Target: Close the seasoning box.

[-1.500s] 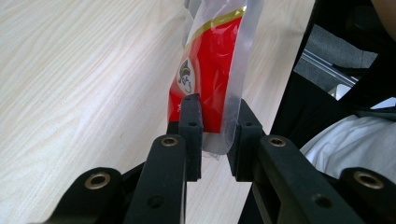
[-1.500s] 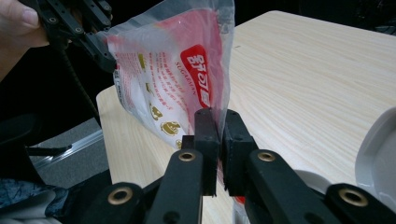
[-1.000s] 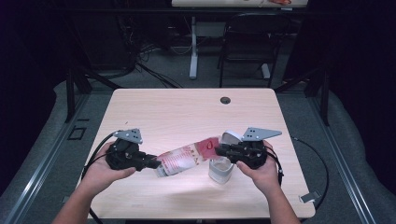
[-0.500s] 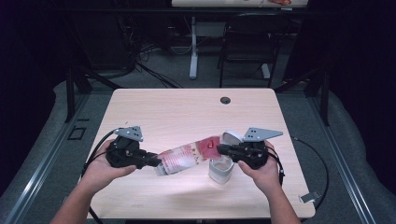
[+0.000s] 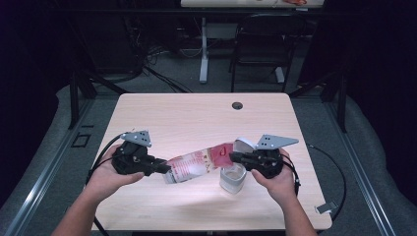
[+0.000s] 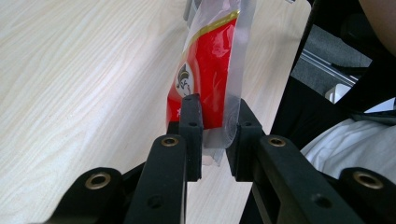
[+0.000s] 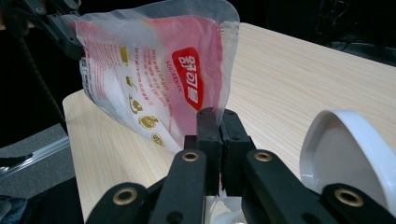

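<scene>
Holding sugar pouch [image 5: 196, 165] between both grippers: left gripper [image 5: 164, 169] clamps bottom, right gripper [image 5: 231, 157] just closed on corner. Next I tilt pouch over container [image 5: 232, 179].

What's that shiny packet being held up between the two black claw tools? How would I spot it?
Look at the near half of the pale wooden table, between the person's two hands. There a see-through plastic pouch with red and pink print hangs stretched between the left gripper and the right gripper. Unlike the small clear container beside it, it is soft, flat and printed.
</scene>
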Demonstrator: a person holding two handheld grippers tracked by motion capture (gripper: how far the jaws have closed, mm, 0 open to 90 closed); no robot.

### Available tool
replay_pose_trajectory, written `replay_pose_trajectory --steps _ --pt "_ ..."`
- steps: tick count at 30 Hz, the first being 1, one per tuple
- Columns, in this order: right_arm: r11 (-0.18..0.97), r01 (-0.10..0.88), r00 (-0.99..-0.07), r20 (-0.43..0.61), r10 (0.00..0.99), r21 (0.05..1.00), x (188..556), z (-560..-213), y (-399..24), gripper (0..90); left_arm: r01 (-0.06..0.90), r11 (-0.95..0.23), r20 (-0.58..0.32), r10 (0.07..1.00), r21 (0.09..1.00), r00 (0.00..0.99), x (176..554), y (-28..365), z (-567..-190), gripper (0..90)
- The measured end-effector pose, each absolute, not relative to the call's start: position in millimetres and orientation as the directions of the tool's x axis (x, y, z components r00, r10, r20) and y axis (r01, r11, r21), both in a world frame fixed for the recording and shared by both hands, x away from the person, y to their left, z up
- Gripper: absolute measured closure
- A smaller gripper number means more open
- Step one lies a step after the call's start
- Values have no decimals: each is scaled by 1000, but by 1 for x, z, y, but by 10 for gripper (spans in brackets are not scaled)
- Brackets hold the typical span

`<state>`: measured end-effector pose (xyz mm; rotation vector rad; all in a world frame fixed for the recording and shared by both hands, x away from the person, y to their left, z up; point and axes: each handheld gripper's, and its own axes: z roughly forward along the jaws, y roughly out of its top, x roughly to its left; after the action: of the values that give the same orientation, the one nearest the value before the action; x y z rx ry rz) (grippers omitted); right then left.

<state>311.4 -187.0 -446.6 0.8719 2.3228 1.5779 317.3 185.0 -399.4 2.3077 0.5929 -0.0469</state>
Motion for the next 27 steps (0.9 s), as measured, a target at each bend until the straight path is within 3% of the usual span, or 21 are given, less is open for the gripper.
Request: replay_pose_trajectory --steps 27 --pt "263 367 -801 159 577 892 311 -449 -188 900 417 -623 -182 406 662 896 319 182 -388 790"
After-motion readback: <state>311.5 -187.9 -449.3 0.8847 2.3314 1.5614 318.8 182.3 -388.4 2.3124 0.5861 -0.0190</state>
